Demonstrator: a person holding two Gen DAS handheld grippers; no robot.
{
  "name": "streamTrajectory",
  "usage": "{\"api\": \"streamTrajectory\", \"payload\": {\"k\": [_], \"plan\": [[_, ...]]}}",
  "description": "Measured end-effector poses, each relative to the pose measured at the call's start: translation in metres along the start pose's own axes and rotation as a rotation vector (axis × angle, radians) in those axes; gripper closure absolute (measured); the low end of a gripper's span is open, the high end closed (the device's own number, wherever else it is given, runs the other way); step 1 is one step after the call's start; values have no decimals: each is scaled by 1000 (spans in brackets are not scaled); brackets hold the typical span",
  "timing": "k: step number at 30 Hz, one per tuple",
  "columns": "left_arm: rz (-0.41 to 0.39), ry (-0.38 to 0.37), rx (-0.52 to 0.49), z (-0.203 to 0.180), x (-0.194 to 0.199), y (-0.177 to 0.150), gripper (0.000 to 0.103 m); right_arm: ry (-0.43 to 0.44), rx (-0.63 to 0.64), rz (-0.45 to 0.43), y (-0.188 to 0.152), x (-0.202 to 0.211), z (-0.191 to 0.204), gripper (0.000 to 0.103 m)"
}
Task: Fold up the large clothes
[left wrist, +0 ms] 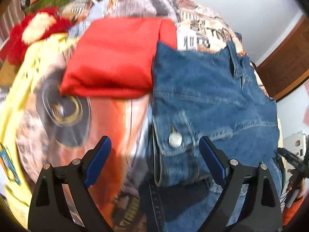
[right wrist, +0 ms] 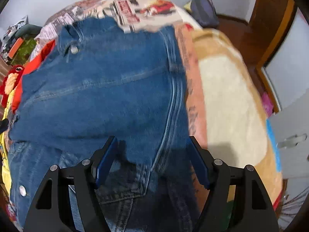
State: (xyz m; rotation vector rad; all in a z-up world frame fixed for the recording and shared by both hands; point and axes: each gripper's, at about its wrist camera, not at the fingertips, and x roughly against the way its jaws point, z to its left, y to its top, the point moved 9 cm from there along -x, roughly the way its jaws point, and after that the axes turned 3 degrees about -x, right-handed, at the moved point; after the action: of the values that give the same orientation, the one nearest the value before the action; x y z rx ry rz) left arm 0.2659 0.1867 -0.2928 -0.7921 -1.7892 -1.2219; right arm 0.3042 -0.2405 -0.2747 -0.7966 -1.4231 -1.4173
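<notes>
Fingers [right wrist: 108, 158] spread wide above denim jacket [right wrist: 100, 89] edge

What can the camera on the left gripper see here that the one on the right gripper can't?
Only the left wrist view shows the whole folded red garment, the car wheel printed on the bedspread, and the left gripper, jaws open with nothing between them. Only the right wrist view shows the tan and cream blanket, a dark blue bundle beyond the bed, and the right gripper, open above the denim. Both show the denim jacket with its metal button, the printed bedspread and the red plush toy.
</notes>
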Motion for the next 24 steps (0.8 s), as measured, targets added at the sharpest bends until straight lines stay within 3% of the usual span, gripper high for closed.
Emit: {"api": "streamTrajectory", "payload": {"k": [9, 15, 19, 24], "plan": [[-85, -20, -25, -2, 0, 70, 10, -23, -1, -162, 63, 29, -5, 34], [-40, -88, -8, -4, -40, 95, 10, 43, -73, -102, 88, -5, -15, 34], [9, -138, 37, -3, -74, 103, 29, 67, -121, -49, 99, -37, -24, 34], [38, -199, 76, -6, -98, 106, 49, 74, -107, -48, 109, -57, -24, 44]]}}
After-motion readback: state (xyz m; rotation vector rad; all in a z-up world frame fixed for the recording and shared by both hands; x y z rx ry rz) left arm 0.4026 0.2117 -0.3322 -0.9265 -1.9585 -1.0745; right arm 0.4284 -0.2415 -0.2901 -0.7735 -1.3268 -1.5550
